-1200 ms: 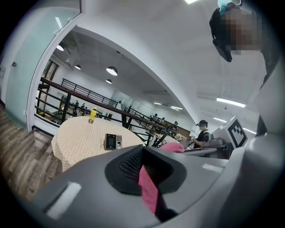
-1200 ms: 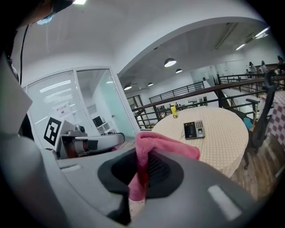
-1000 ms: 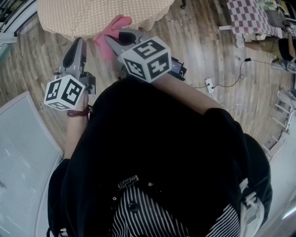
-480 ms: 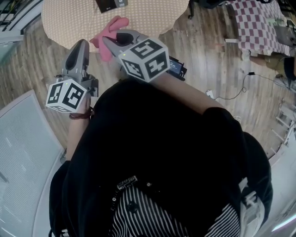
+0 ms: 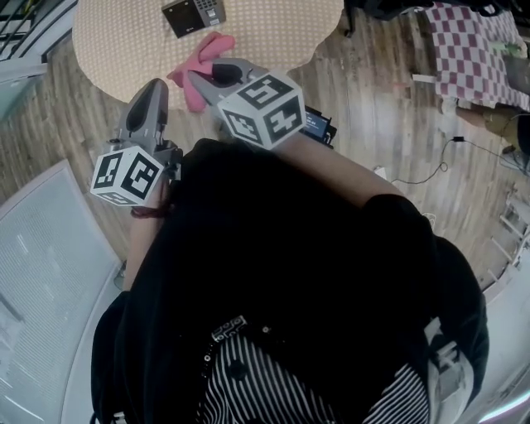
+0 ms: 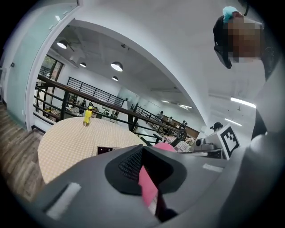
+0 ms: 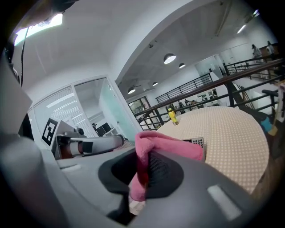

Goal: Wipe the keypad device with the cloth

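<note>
The keypad device is a small dark box with grey keys, lying on the round dotted table; it also shows as the keypad device and the keypad device. My right gripper hangs over the table's near edge, shut on a pink cloth. In the right gripper view the cloth bulges out of the right gripper. My left gripper is beside it, just short of the table, jaws together. In the left gripper view a thin pink strip shows in the seam of the left gripper.
A yellow bottle stands at the table's far side. A pale mesh chair is at the left. On the wooden floor lie a dark gadget and a power strip with cable. A checked cloth is at the upper right.
The head view has tipped forward, so the table slid down in the picture and the keypad device came fully into view. Both grippers keep their hold and sit slightly lower in frame.
</note>
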Available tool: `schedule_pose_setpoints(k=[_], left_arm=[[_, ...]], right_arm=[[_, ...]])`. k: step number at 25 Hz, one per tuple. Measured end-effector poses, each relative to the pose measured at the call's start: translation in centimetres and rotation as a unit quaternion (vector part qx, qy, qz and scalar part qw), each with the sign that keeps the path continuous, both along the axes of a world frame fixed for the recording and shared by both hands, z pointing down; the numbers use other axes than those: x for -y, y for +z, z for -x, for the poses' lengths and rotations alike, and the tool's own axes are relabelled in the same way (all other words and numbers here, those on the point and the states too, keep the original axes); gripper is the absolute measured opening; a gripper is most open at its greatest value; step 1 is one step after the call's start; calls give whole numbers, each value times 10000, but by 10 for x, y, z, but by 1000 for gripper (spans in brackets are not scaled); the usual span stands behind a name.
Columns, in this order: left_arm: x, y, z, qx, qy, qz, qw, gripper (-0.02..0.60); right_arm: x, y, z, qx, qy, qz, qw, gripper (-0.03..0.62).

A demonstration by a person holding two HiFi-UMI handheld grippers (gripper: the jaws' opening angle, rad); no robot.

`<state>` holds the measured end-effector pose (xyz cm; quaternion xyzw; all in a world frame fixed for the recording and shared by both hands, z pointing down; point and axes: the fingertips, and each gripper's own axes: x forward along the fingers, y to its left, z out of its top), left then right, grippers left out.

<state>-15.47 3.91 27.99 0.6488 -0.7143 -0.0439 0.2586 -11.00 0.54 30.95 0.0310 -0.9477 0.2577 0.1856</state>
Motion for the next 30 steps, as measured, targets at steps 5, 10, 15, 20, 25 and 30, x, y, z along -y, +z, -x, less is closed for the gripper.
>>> schedule_pose_setpoints(k=[5,10,15,20,25,30], left_arm=[[17,6,4,296,102,235,9992,5],[36,10,6,181,370,188,9990,6],[70,6,14,108,885,3,9960,5],[106,-3,34,73,1313,-185,9911,5],[123,1,77,98,1659,-204,9859,6],[123,14,124,39,1983,-112,9801,6]], right_arm=[[8,6,4,38,-10,99,9999,31],[19,6,6,26,168,74,9998,31],[45,5,6,-104,641,-36,9979,31],[80,0,15,-183,1246,-32,9920,31],[94,1,56,-300,1561,-75,9873,31],[86,10,106,-446,1736,-74,9838,31]])
